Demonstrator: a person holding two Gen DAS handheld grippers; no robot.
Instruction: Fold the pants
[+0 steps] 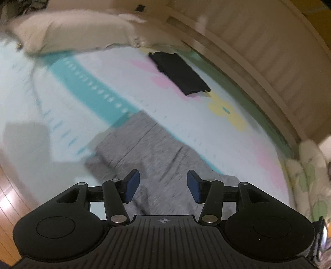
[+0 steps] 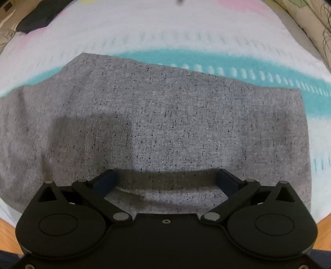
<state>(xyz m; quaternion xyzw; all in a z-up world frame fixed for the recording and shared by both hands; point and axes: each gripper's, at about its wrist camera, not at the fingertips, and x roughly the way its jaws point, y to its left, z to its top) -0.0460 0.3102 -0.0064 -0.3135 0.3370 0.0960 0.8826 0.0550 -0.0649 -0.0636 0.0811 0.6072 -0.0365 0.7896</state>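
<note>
Grey speckled pants (image 1: 144, 149) lie flat on a pastel mat (image 1: 51, 93) with a teal stripe. My left gripper (image 1: 163, 180) hovers over one end of them, tilted down, its blue pads (image 1: 132, 186) apart with nothing between them. In the right wrist view the pants (image 2: 165, 113) fill most of the picture, folded into a broad rectangle. My right gripper (image 2: 166, 175) points steeply down just above the near edge of the cloth, with the jaws spread wide. A low ridge of fabric lies under the gap, and the pads do not press on it.
A folded black garment (image 1: 180, 72) lies farther back on the mat, seen also as a dark garment (image 2: 39, 16) at the upper left. A beige pillow (image 1: 72, 31) and white slatted furniture (image 1: 258, 51) border the mat. Wooden floor (image 1: 8, 196) shows at the near edge.
</note>
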